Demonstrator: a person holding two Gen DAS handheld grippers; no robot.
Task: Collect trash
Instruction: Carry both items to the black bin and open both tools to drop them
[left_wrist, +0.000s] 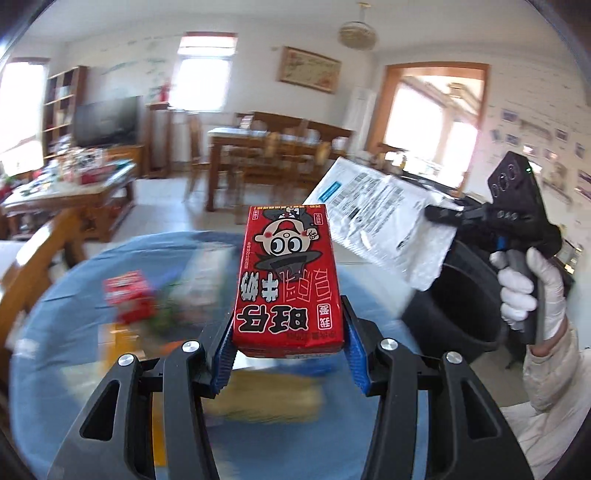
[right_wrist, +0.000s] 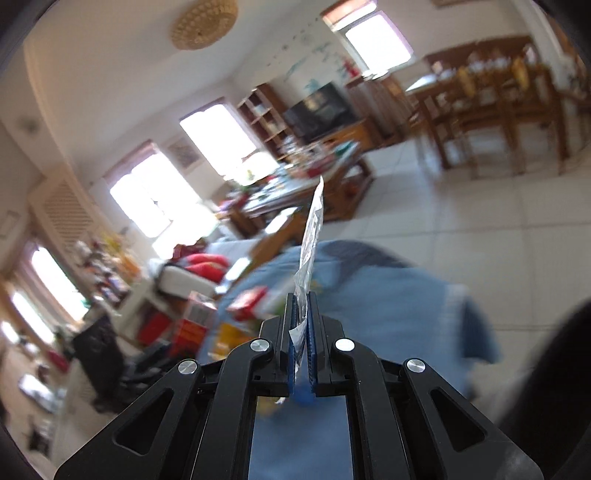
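My left gripper (left_wrist: 288, 332) is shut on a red milk carton (left_wrist: 288, 277) with a cartoon face, held up above the blue-clothed table (left_wrist: 55, 332). In the left wrist view my right gripper (left_wrist: 436, 214) holds a white plastic wrapper (left_wrist: 384, 229) over a black bin (left_wrist: 465, 299). In the right wrist view the right gripper (right_wrist: 303, 314) is shut on the wrapper (right_wrist: 312, 236), seen edge-on and standing up from the jaws. The bin's dark rim (right_wrist: 554, 369) shows at the right edge.
More trash lies blurred on the table: a red packet (left_wrist: 129, 295), also in the right wrist view (right_wrist: 247, 302), and a yellowish item (left_wrist: 266, 398). A wooden chair (left_wrist: 40, 258) stands at the left. Behind are a cluttered coffee table (left_wrist: 74, 192) and a dining table (left_wrist: 277, 147).
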